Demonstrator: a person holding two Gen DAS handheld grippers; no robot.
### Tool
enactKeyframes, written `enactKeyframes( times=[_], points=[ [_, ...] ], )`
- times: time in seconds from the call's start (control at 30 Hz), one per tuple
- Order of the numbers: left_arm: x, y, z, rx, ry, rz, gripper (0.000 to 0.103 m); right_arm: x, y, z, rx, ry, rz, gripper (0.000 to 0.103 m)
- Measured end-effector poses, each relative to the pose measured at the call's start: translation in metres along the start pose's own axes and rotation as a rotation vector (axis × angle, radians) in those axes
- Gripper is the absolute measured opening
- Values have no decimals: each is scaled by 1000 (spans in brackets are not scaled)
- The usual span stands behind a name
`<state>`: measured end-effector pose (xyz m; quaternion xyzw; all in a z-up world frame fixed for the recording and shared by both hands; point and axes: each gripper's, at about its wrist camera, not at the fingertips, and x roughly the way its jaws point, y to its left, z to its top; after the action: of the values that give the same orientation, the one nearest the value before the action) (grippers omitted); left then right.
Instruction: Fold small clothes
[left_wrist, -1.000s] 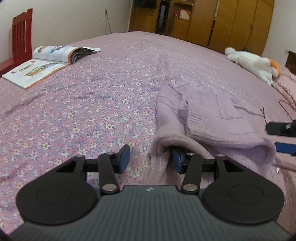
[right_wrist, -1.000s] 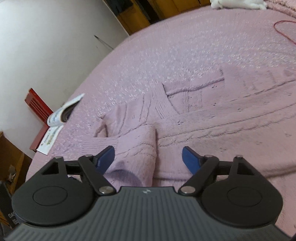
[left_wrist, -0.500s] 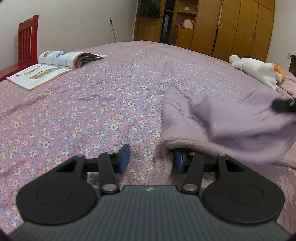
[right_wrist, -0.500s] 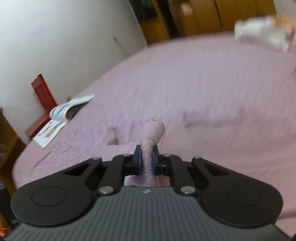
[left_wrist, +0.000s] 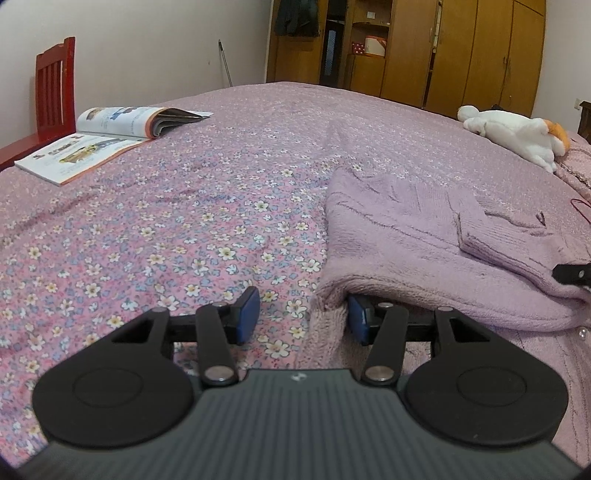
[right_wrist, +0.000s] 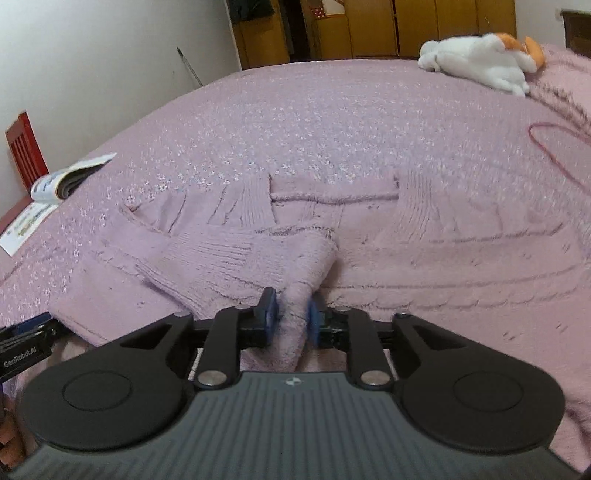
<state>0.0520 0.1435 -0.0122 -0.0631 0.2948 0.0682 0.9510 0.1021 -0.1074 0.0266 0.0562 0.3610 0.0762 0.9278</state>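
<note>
A lilac knitted cardigan (right_wrist: 424, 258) lies spread on the floral bed cover, one sleeve (right_wrist: 229, 254) folded across its body. In the left wrist view the cardigan (left_wrist: 406, 236) lies at the right. My right gripper (right_wrist: 290, 317) has its jaws narrowly parted around the sleeve's fold, the pads beside the knit. My left gripper (left_wrist: 301, 314) is open at the cardigan's left edge; its right finger (left_wrist: 358, 321) is tucked under the folded layer, its left finger (left_wrist: 245, 314) over bare bed cover.
An open magazine (left_wrist: 110, 136) lies far left on the bed by a red chair (left_wrist: 51, 88). A white plush toy (left_wrist: 517, 133) lies far right. A red cord (right_wrist: 554, 147) lies on the bed. Wooden wardrobes (left_wrist: 461, 51) stand behind.
My right gripper shut on the sleeve, lifted it, carried it across the cardigan's body, and has now lowered it with jaws parting. My left gripper stayed open at the edge.
</note>
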Motion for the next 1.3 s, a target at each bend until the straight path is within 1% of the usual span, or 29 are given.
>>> enactKeyframes(
  times=[0.03,0.1,0.17,0.2,0.3,0.33,0.47,0.57,0.6,0.63,0.7,0.73,0.9,1.0,1.03,1.17,1.3],
  points=[
    [0,0,0,1,-1,1,53,-1,8,4,-18,-10,-17,35],
    [0,0,0,0,-2,1,53,-13,19,7,-70,-56,-39,46],
    [0,-1,-1,1,-2,2,53,-24,35,12,-124,-90,-31,52],
    [0,-1,-1,2,-2,2,53,-27,43,13,-145,-95,-13,54],
    [0,0,-1,1,-2,1,53,-26,63,19,-177,-72,66,56],
    [0,0,-1,1,-2,1,53,-23,68,21,-184,-64,80,56],
    [0,0,-1,1,-1,1,54,1,87,20,-216,-25,84,56],
    [0,0,-1,4,-2,3,54,23,91,18,-200,24,87,56],
    [0,0,-1,5,-2,3,54,29,90,17,-186,24,81,53],
    [0,0,-1,6,-2,4,54,33,87,16,-178,21,77,48],
    [0,-1,-1,8,-2,4,54,34,82,16,-171,4,53,12],
    [1,-1,-1,8,-2,5,54,34,80,16,-170,-3,49,10],
    [1,-2,-1,11,-3,6,54,-2,56,24,-136,-129,21,8],
    [1,-1,-1,13,-2,7,54,-28,35,33,-110,-181,3,8],
    [1,-2,-1,14,-3,8,54,-35,27,35,-104,-193,-9,8],
    [1,-3,-1,21,-2,12,54,-64,-12,34,-62,-231,-98,8],
    [1,-3,-1,24,-2,14,54,-74,-49,21,-15,-220,-187,8]
  ],
)
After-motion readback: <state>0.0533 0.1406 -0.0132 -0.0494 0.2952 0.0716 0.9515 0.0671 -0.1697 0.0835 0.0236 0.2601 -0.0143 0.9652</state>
